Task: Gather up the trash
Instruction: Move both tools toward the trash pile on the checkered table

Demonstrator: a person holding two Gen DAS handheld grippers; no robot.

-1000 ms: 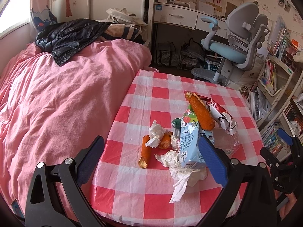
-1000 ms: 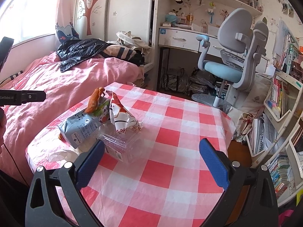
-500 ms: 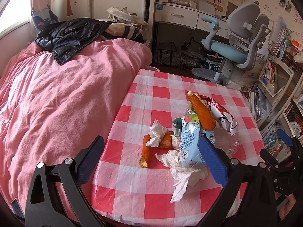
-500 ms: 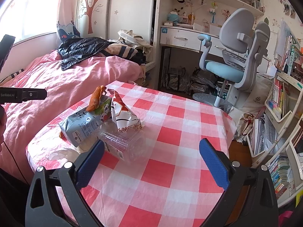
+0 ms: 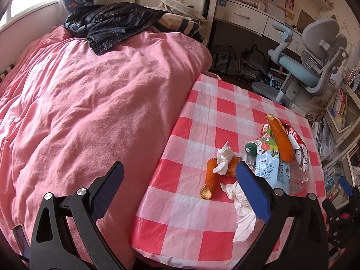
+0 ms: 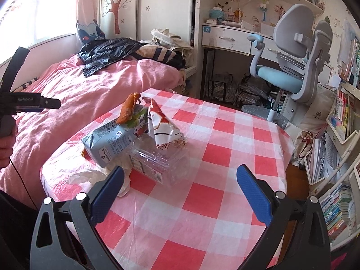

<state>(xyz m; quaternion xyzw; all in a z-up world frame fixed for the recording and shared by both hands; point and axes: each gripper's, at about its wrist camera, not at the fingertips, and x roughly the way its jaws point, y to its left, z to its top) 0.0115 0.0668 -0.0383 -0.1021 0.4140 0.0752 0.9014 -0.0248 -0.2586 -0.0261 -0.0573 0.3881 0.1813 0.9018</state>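
Observation:
Trash is piled on the red-and-white checked table (image 5: 225, 117): a pale blue carton (image 5: 268, 168), a carrot (image 5: 280, 140) lying on top of it, a second carrot piece (image 5: 210, 177), crumpled tissues (image 5: 240, 202), a snack wrapper (image 6: 163, 128) and a clear plastic bottle (image 6: 157, 159). My left gripper (image 5: 180, 191) hangs open over the table's left edge and the bed, short of the pile. My right gripper (image 6: 180, 190) is open above the table, with the bottle just beyond its left finger. Neither holds anything.
A bed with a pink duvet (image 5: 90, 101) borders the table on the left, and a black plastic bag (image 5: 112, 22) lies at its far end. A grey-blue desk chair (image 6: 292, 67), a white desk (image 6: 227, 38) and bookshelves (image 6: 342, 157) stand behind and to the right.
The left wrist view has swung left toward the bed, so the pile now sits further right. The right gripper has barely moved. Both stay open.

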